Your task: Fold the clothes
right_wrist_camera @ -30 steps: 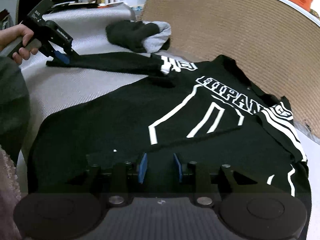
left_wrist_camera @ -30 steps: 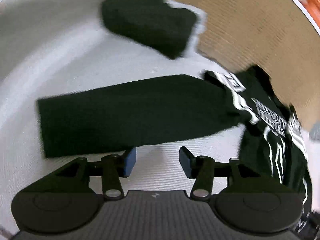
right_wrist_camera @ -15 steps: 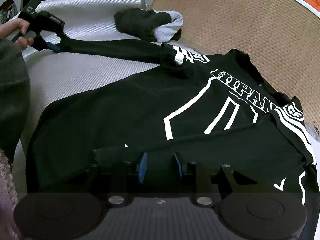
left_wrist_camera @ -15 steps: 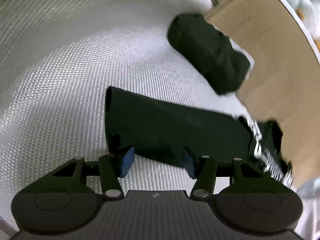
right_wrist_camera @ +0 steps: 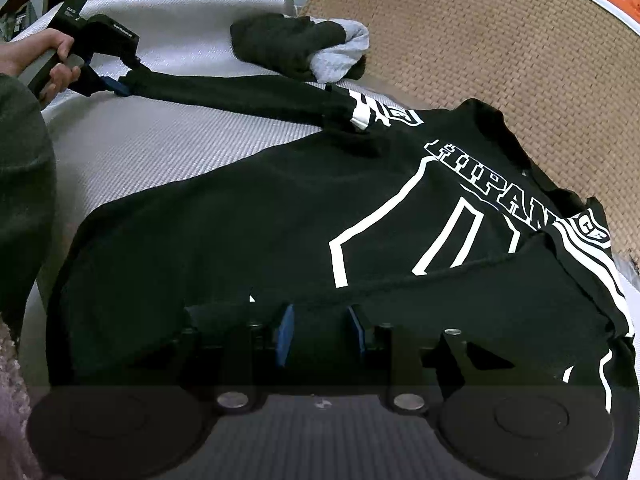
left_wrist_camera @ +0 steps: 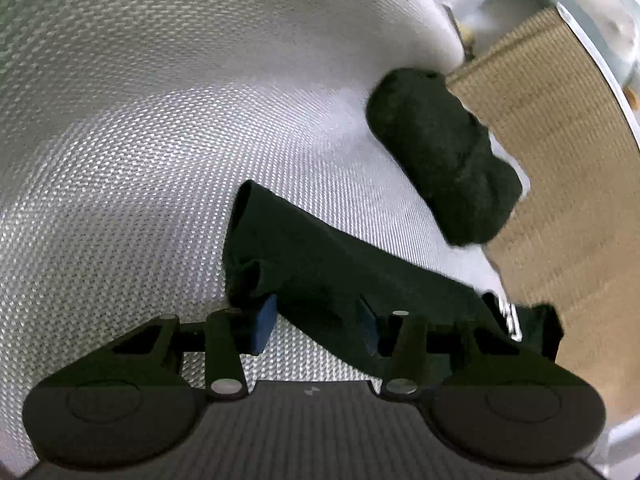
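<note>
Left wrist — hand-held gripper (left_wrist_camera: pixel 316 322) astride sleeve (left_wrist_camera: pixel 340 264)

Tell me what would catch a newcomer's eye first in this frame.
The black jersey with bold white lettering, spread across the grey woven surface, dominates the right wrist view. Its long sleeve stretches out to the left gripper, whose open jaws straddle the cuff end. Behind lies a rolled black and grey garment, against a tan woven panel.
</note>
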Action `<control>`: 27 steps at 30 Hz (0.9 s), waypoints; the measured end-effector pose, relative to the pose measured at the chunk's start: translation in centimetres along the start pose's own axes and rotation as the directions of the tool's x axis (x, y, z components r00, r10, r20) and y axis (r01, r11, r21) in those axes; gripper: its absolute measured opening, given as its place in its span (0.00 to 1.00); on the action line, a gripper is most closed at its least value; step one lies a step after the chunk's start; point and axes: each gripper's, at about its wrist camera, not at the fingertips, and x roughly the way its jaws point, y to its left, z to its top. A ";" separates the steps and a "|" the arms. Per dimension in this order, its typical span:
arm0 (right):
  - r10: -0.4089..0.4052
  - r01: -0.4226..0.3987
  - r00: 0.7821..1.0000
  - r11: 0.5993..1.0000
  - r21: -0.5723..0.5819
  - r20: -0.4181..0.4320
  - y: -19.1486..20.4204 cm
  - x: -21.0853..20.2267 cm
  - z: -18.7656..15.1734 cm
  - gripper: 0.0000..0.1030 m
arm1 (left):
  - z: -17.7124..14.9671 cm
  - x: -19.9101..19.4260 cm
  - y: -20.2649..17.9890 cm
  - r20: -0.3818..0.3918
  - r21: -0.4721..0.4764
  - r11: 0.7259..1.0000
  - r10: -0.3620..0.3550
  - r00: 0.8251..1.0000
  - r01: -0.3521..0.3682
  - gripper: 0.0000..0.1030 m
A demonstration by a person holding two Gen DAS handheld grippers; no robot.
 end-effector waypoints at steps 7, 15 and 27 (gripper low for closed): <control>0.001 -0.001 1.000 1.000 0.023 -0.003 -0.3 0.0 -0.1 0.37 | -0.2 0.7 -1.5 0.048 0.093 0.987 0.128 0.991 -0.132 0.27; -0.005 0.005 1.000 0.999 0.043 -0.002 -0.7 0.5 0.4 0.37 | -0.8 0.5 -2.3 0.091 0.223 0.958 0.161 0.983 -0.177 0.09; -0.024 0.023 1.000 0.998 0.051 0.011 0.0 1.5 1.5 0.38 | 0.1 -3.1 -7.6 0.241 0.406 0.908 0.005 0.970 -0.105 0.06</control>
